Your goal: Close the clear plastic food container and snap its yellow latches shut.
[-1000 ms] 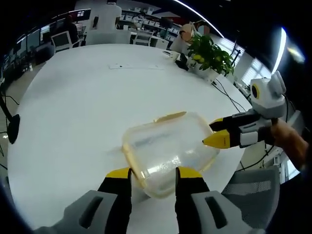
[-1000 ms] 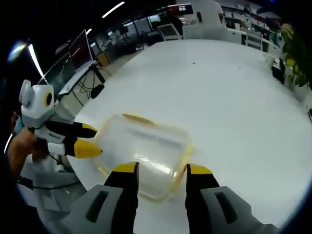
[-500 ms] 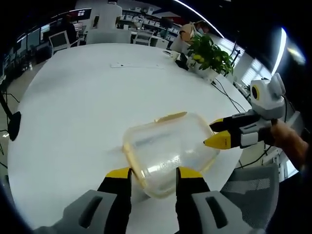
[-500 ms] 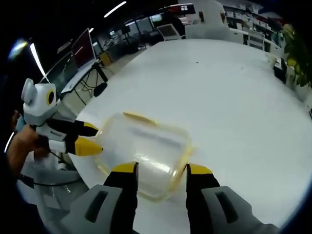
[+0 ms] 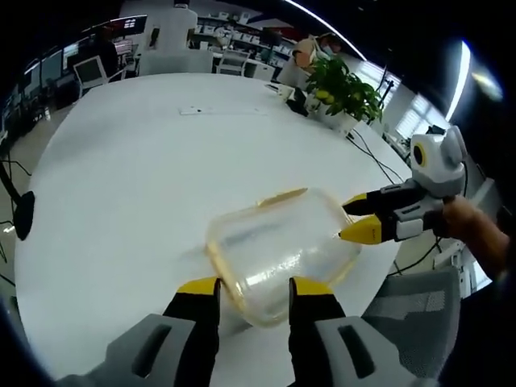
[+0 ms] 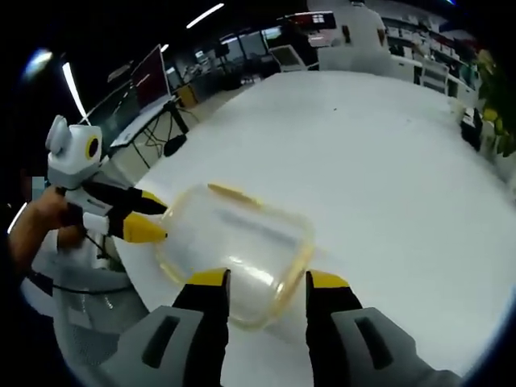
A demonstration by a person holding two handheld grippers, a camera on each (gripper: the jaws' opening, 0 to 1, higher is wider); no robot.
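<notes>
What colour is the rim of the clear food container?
Pale yellow; the container rim shows best in the left gripper view.

A leafy potted plant (image 5: 345,90) stands at the far right edge of the white desk (image 5: 129,177), with monitors (image 6: 149,76) and office chairs (image 5: 165,60) beyond.

Left gripper (image 5: 246,289): 2 jaws, grey moulded bodies with recessed slots, black shanks, yellow wedge tips. Right gripper (image 6: 262,282): same build, 2 grey jaws with black shanks and yellow tips; seen from the left gripper view, white housing behind its yellow-tipped jaws. A bare hand (image 5: 472,230) grips its rear.
</notes>
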